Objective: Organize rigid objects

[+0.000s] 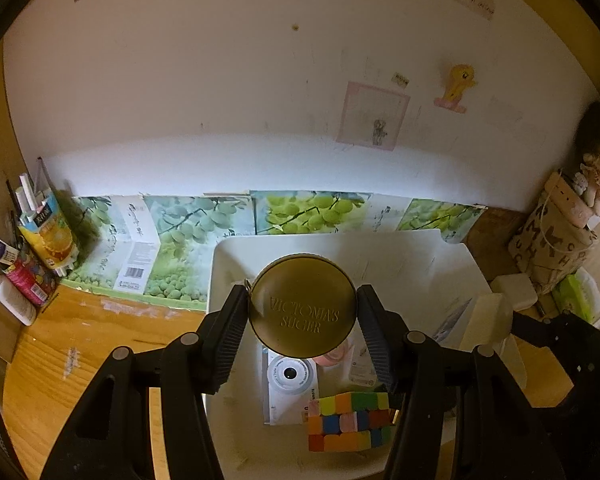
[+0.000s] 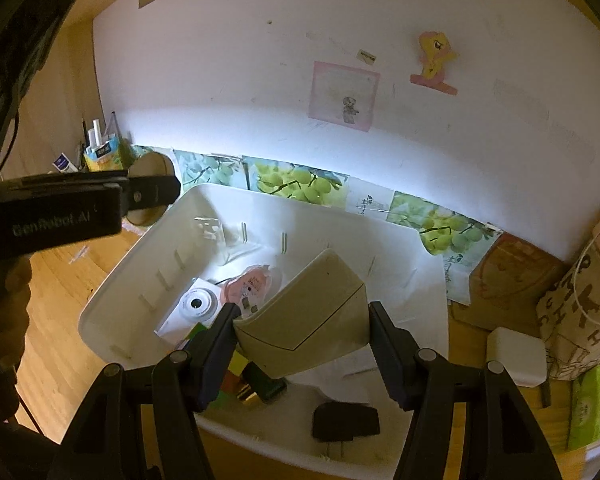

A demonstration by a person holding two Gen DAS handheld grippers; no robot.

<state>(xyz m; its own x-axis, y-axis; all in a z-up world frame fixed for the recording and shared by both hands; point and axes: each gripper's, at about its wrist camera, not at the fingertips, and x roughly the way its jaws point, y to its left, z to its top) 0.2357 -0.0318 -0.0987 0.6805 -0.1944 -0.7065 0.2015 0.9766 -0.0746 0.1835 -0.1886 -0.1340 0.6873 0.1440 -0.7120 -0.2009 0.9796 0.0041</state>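
Observation:
My left gripper [image 1: 303,312] is shut on a round gold tin [image 1: 303,306] embossed with lettering and holds it above the white plastic bin [image 1: 420,256]. In the right wrist view the left gripper [image 2: 148,194] and the tin [image 2: 150,166] hang over the bin's far left corner [image 2: 196,196]. My right gripper [image 2: 302,326] is shut on a beige angular box [image 2: 308,320] above the bin. Inside the bin lie a white camera [image 1: 290,376], a colourful puzzle cube [image 1: 350,420], a pink round item [image 2: 252,284] and a black plug adapter [image 2: 346,420].
The bin sits on a wooden desk [image 1: 80,340] against a white wall. Grape-print cartons [image 1: 180,236] line the wall. A juice carton with pens [image 1: 46,228] and bottles [image 1: 10,292] stand at far left. A patterned bag [image 2: 580,300], white box [image 2: 516,356] and green wipes [image 2: 588,404] stand right.

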